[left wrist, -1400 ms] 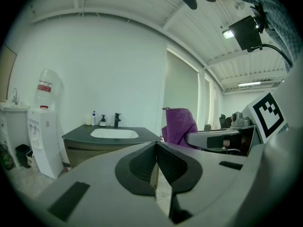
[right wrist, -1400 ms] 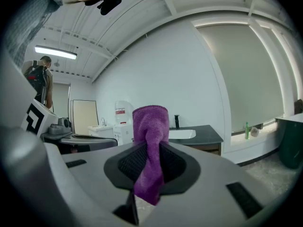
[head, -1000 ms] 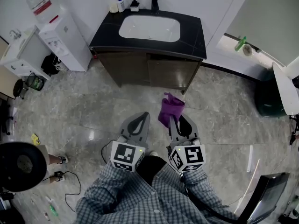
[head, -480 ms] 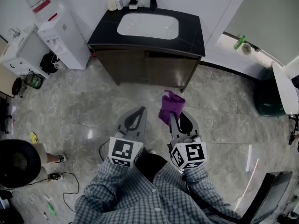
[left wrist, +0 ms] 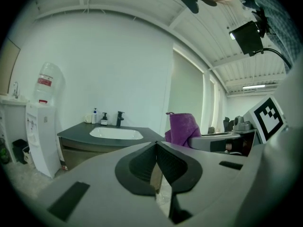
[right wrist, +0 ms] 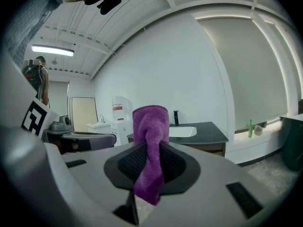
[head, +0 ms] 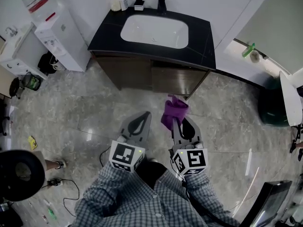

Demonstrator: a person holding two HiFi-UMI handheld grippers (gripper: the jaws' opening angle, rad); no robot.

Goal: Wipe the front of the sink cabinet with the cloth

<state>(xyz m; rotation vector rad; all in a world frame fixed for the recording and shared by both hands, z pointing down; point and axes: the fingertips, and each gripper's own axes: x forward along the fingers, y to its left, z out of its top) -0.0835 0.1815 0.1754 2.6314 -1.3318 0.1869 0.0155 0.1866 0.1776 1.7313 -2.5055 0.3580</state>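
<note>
A purple cloth (head: 172, 111) sticks up from my right gripper (head: 179, 122), whose jaws are shut on it; in the right gripper view the cloth (right wrist: 150, 148) runs down between the pads. My left gripper (head: 137, 124) is held beside it, shut and empty, its tips (left wrist: 156, 148) meeting. The sink cabinet (head: 156, 74) has a dark brown wooden front under a black top with a white basin (head: 154, 31). It stands ahead of both grippers, a good stretch of floor away. The cabinet (left wrist: 80, 150) also shows in the left gripper view.
A white water dispenser (head: 54, 30) stands left of the cabinet, with a white unit (head: 14, 51) and a dark bag (head: 47, 63) further left. Soap bottles (head: 124, 1) and a black tap (head: 163, 2) sit on the counter. A dark bin (head: 272, 103) is at the right.
The view has shifted a little, so the cabinet sits slightly nearer and more to the right. Both grippers keep their pose, the cloth still held in the right one.
</note>
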